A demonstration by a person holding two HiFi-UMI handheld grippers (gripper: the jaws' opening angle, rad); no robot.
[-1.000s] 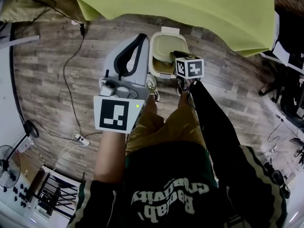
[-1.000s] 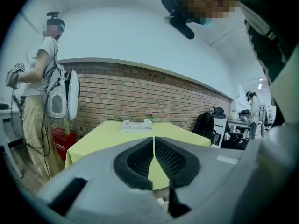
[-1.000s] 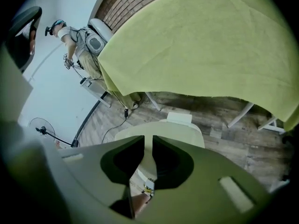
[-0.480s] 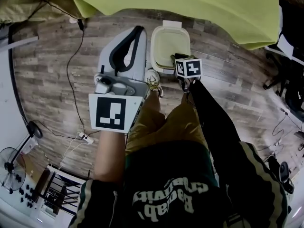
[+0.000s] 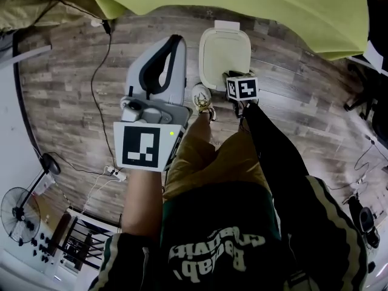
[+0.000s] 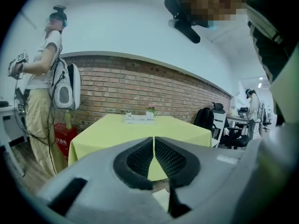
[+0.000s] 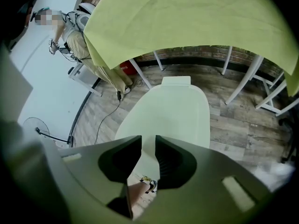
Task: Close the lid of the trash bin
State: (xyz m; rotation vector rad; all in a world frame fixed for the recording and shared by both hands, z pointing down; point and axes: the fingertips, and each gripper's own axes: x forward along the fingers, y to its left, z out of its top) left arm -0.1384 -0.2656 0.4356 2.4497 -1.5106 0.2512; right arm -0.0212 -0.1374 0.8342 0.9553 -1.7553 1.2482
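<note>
The pale trash bin [image 5: 224, 56] stands on the wood floor just in front of the table, and its lid [image 7: 175, 108] lies flat on top of it. My right gripper [image 5: 230, 76] points steeply down over the lid's near edge. In the right gripper view its fingertips [image 7: 148, 141] stand apart with nothing between them; these jaws have just been opening. My left gripper [image 5: 173, 41] hangs to the left of the bin, well above the floor. Its fingertips [image 6: 153, 139] meet, empty, and it points toward the table.
A table with a yellow-green cloth [image 5: 242, 5] overhangs the floor behind the bin, its white legs [image 7: 243, 80] to the bin's right. The person's shoe [image 5: 203, 96] is beside the bin. A black cable [image 5: 97, 71] and power strip [image 5: 114, 174] lie left. Another person [image 6: 42, 78] stands far left.
The bin's lid has come down from open to flat. My right gripper sank with it and its jaws parted. The left gripper dropped slightly.
</note>
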